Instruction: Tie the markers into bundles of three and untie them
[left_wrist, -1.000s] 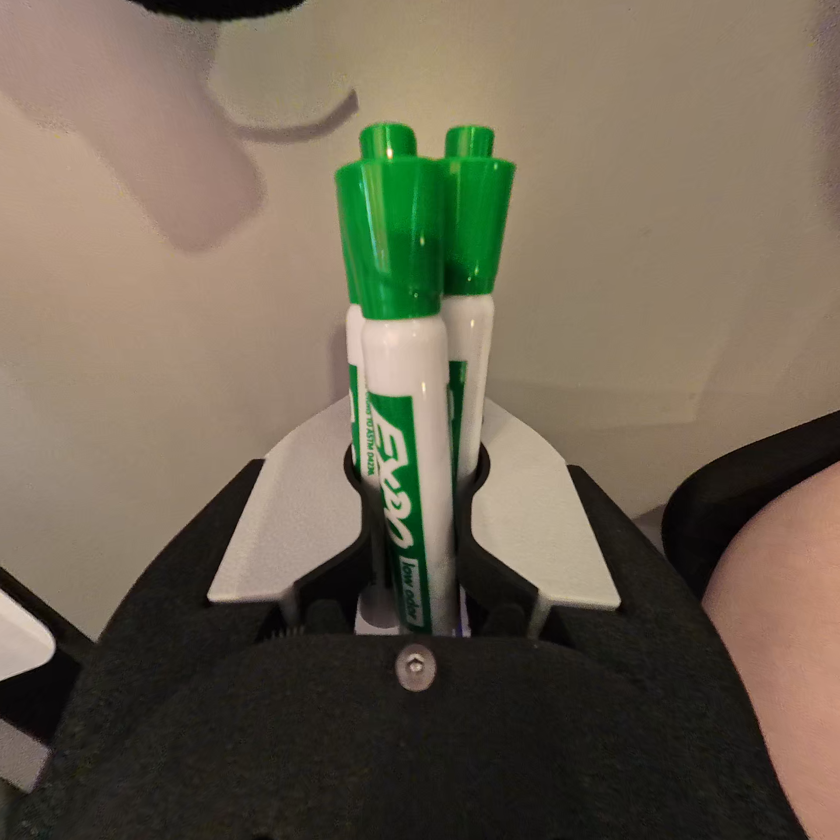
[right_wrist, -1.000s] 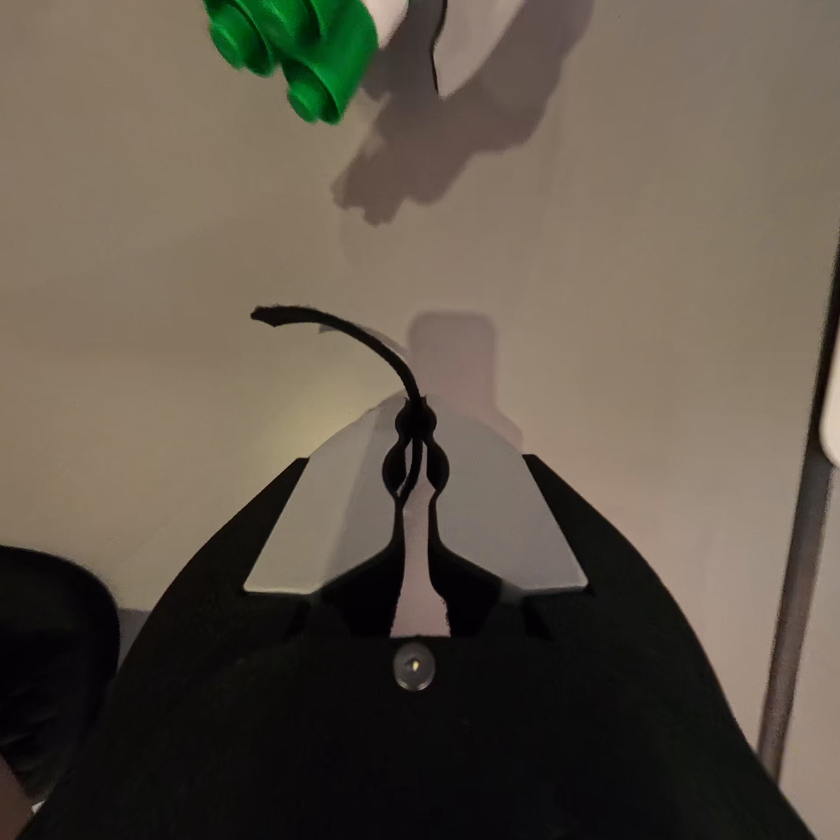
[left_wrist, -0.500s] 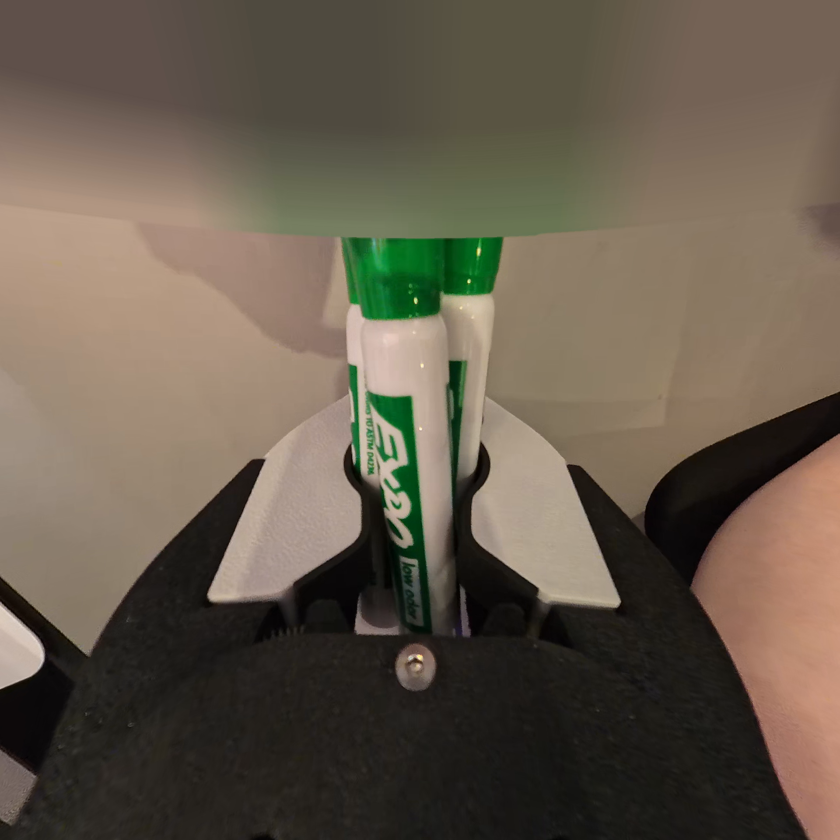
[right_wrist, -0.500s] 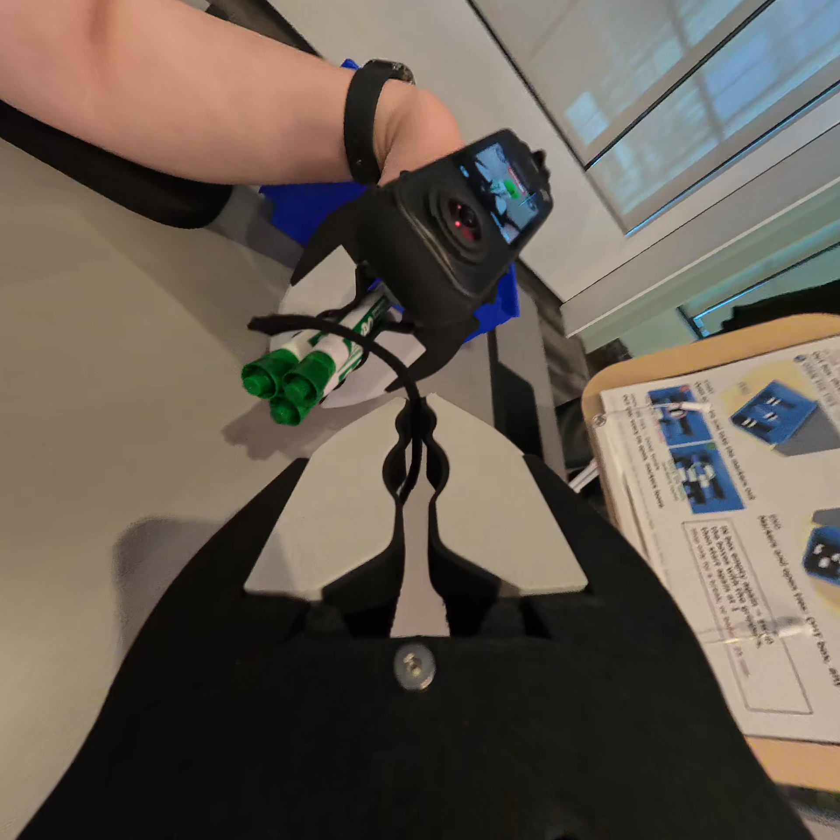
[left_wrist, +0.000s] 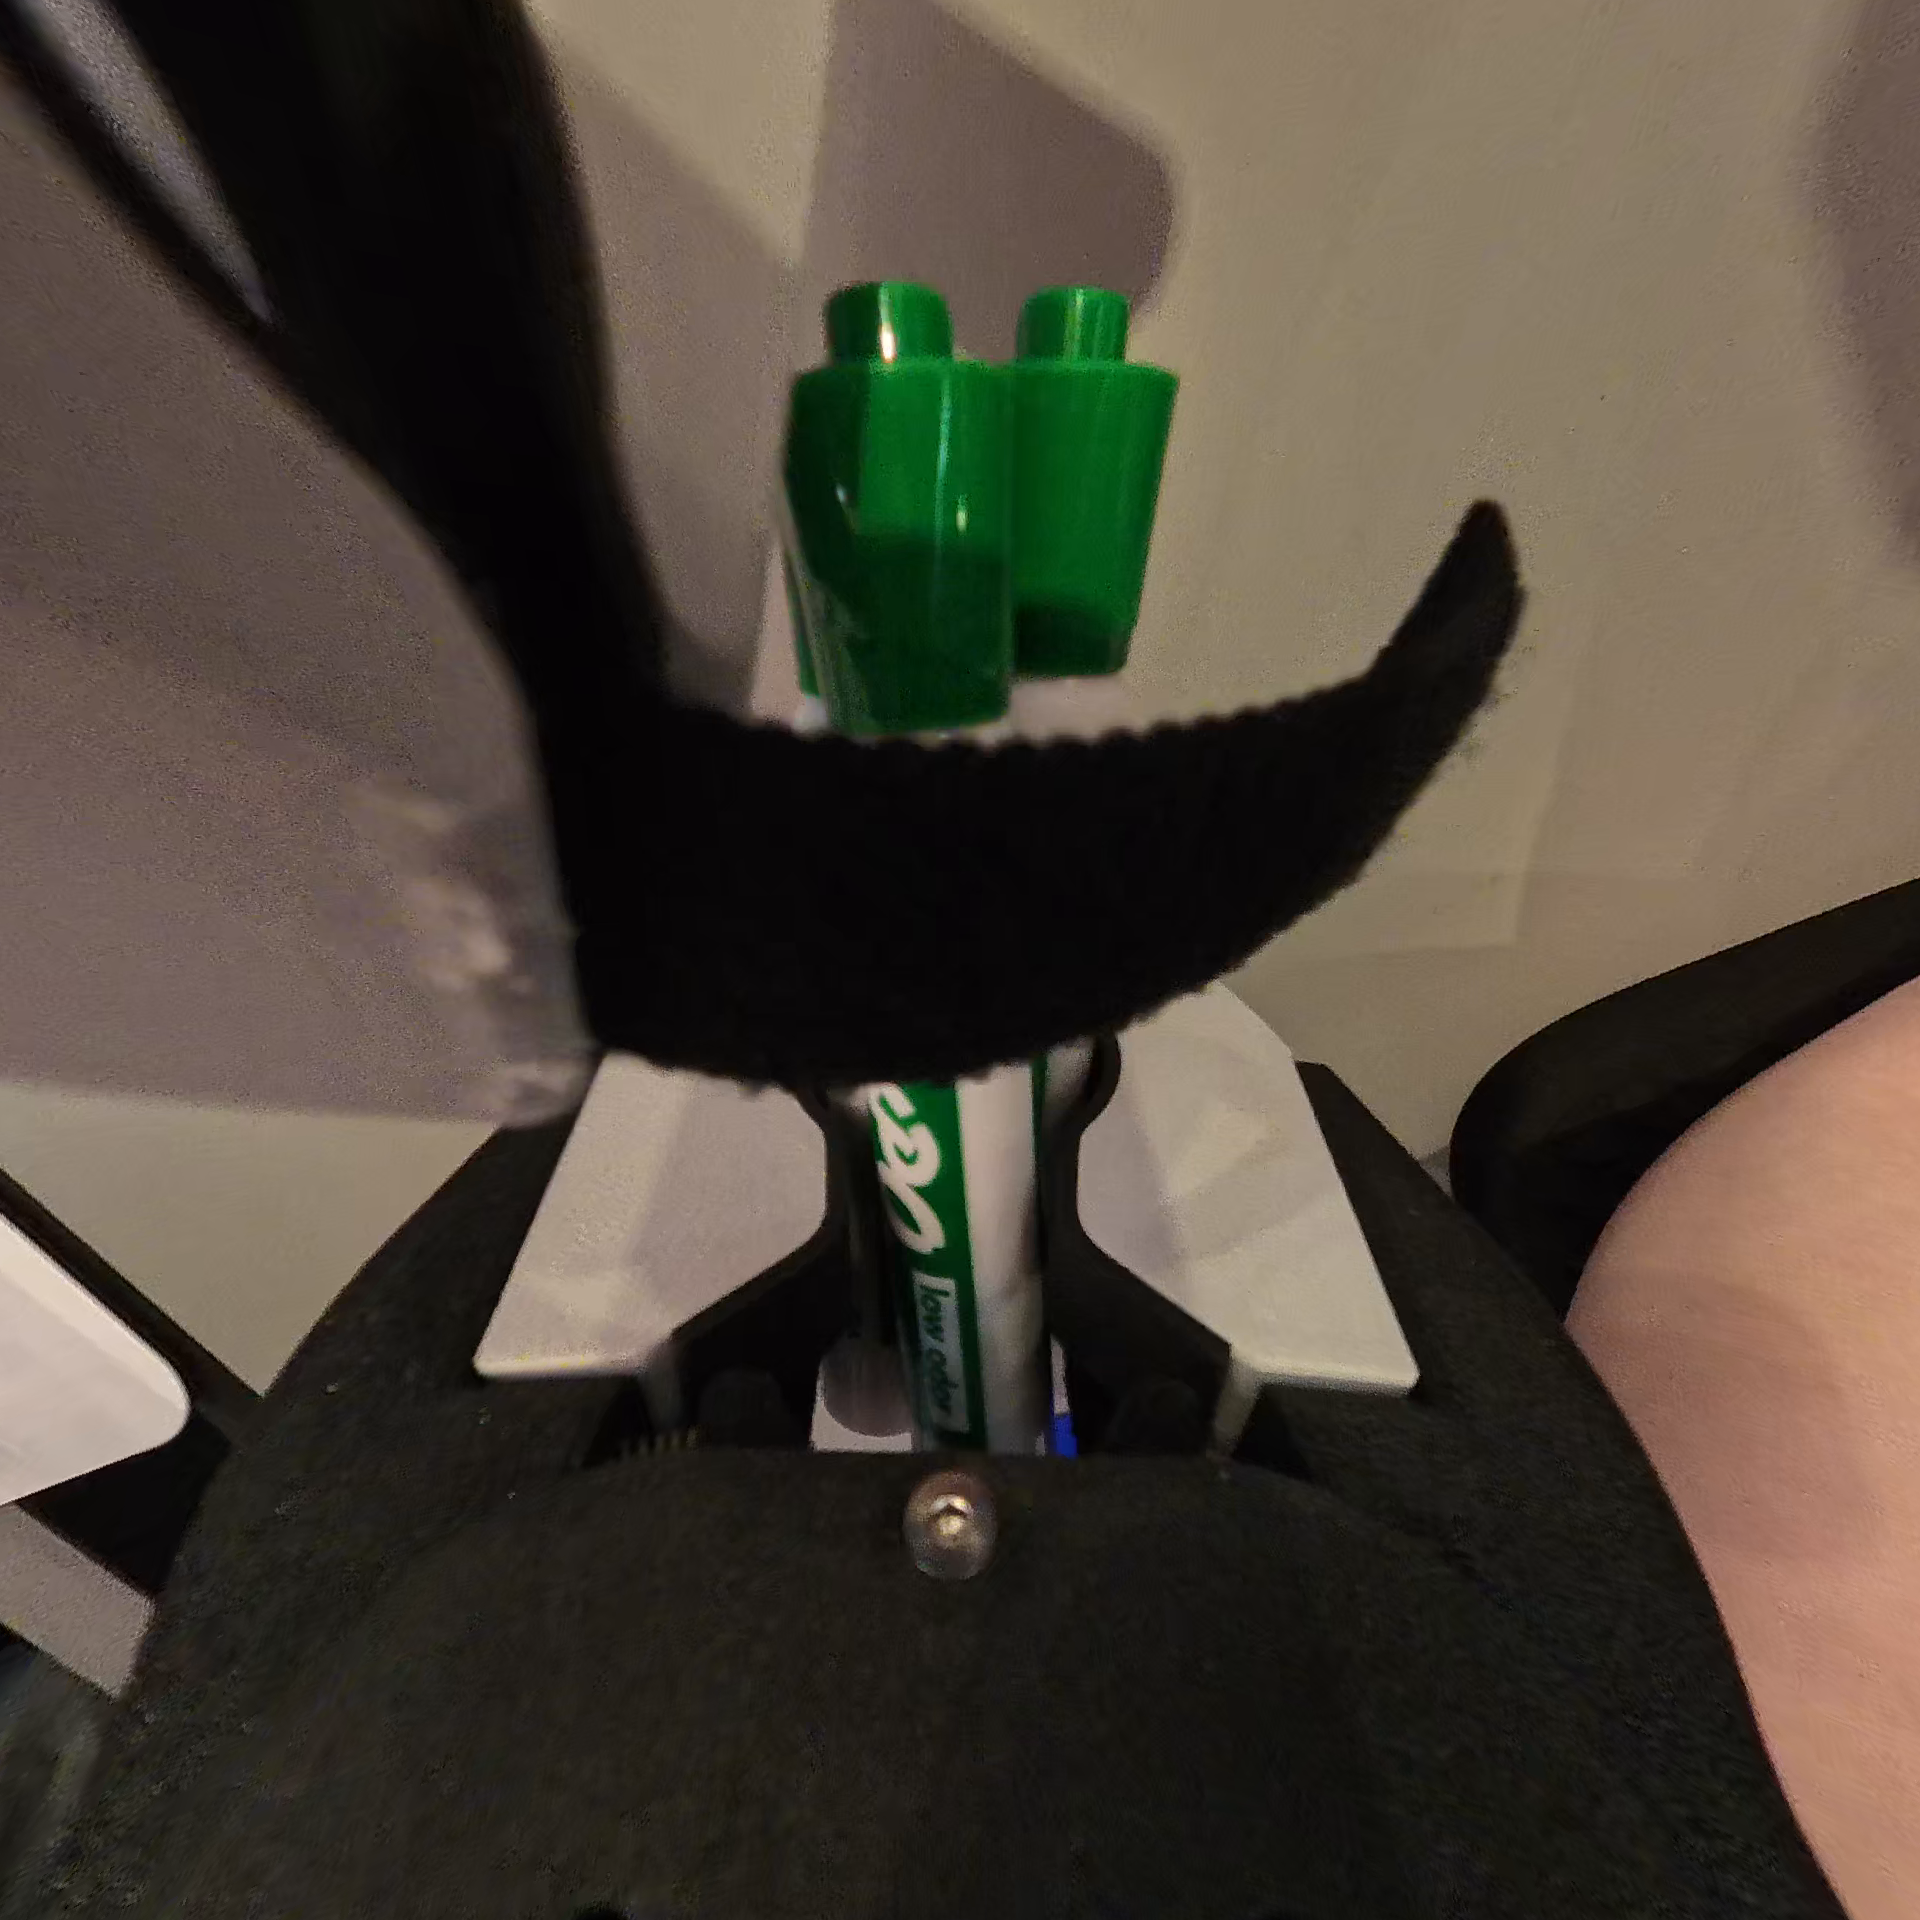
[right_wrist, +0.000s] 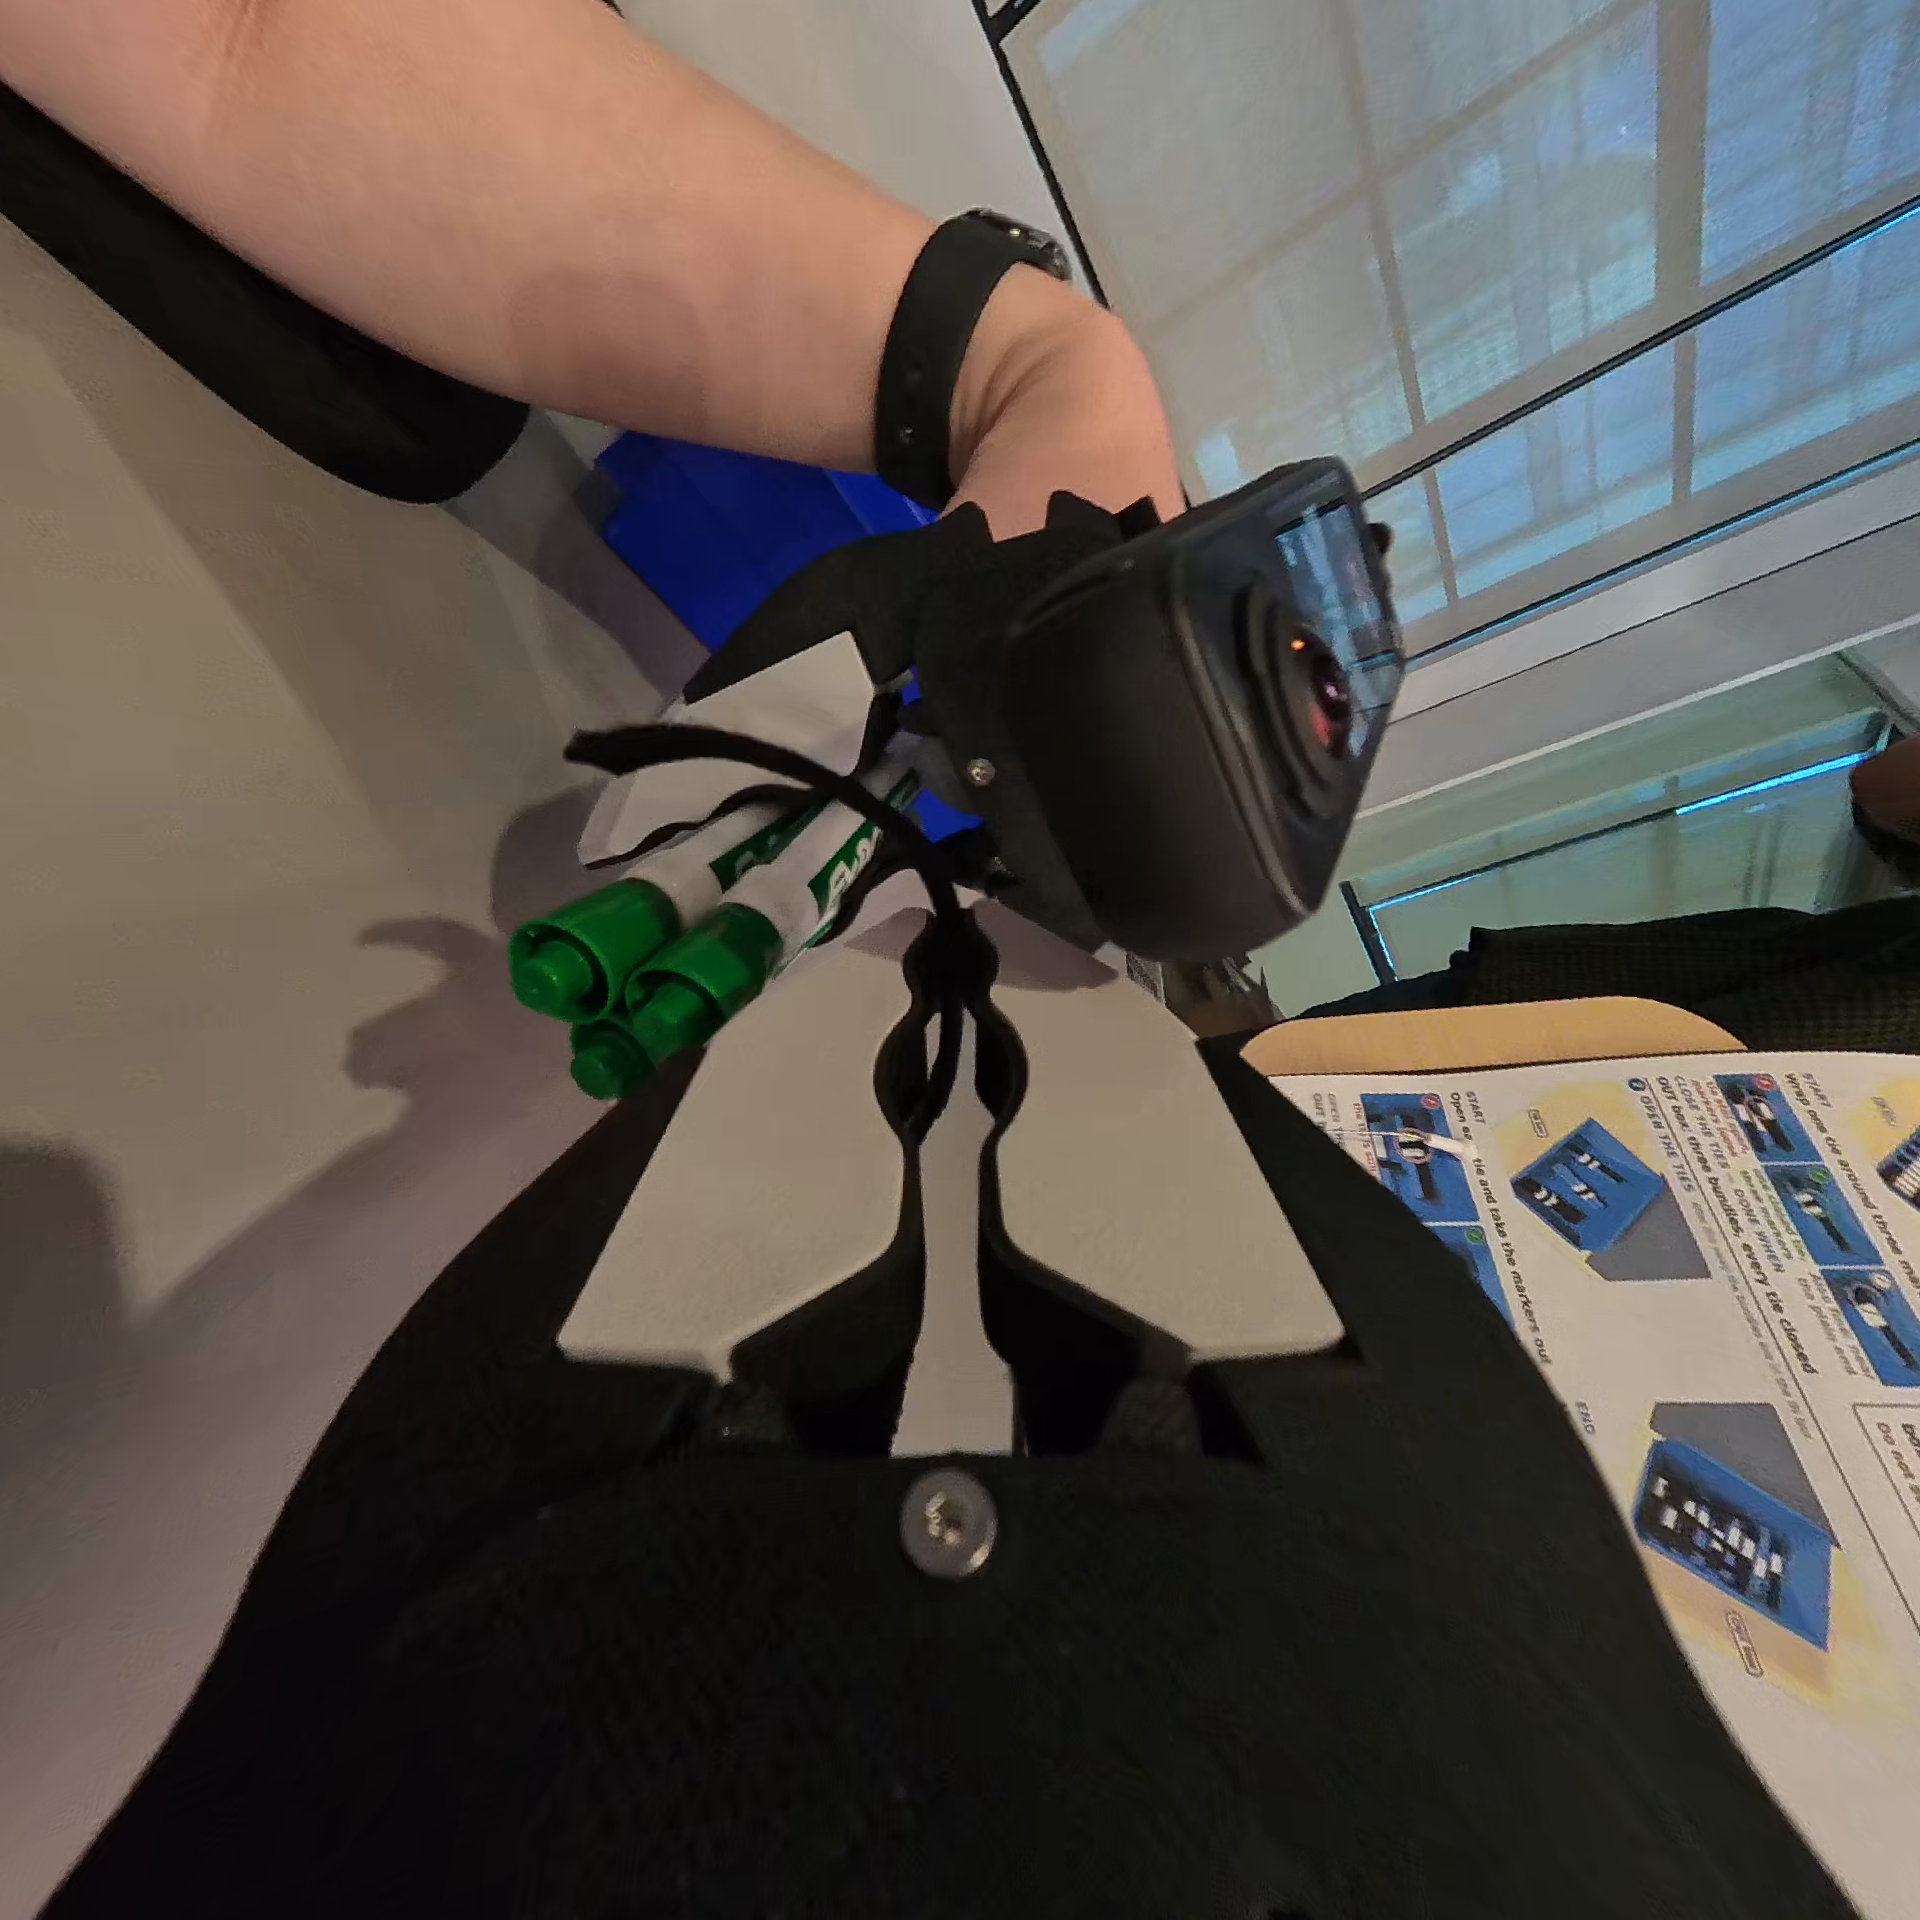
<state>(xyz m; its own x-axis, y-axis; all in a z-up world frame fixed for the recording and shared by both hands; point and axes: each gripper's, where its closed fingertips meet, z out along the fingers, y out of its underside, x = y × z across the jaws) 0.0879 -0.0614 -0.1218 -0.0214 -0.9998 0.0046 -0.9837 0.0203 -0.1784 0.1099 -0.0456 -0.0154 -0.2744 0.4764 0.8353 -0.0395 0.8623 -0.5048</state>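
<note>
My left gripper (left_wrist: 961, 1081) is shut on three green-capped white markers (left_wrist: 966, 520), which point forward above the pale table. A black fabric strap (left_wrist: 987, 862) lies across the marker barrels just in front of the left fingertips. Its free end curls up to the right. My right gripper (right_wrist: 951, 935) is shut on the strap (right_wrist: 831, 790) and holds it over the markers (right_wrist: 644, 966). In the right wrist view the left gripper (right_wrist: 831, 821) and its camera are close ahead. The right gripper shows blurred at the upper left of the left wrist view (left_wrist: 416, 364).
A person's forearm with a black wristband (right_wrist: 935, 343) holds the left gripper. A blue bin (right_wrist: 727, 530) stands behind it. A printed instruction sheet (right_wrist: 1662, 1299) lies on a tan board at right. A black chair armrest (left_wrist: 1662, 1060) and a forearm are at the right of the left wrist view. Some 11 cm of space lies between my two pairs of fingers.
My right gripper has swung up from near the table and brought the strap across the markers. The left gripper has held the markers still.
</note>
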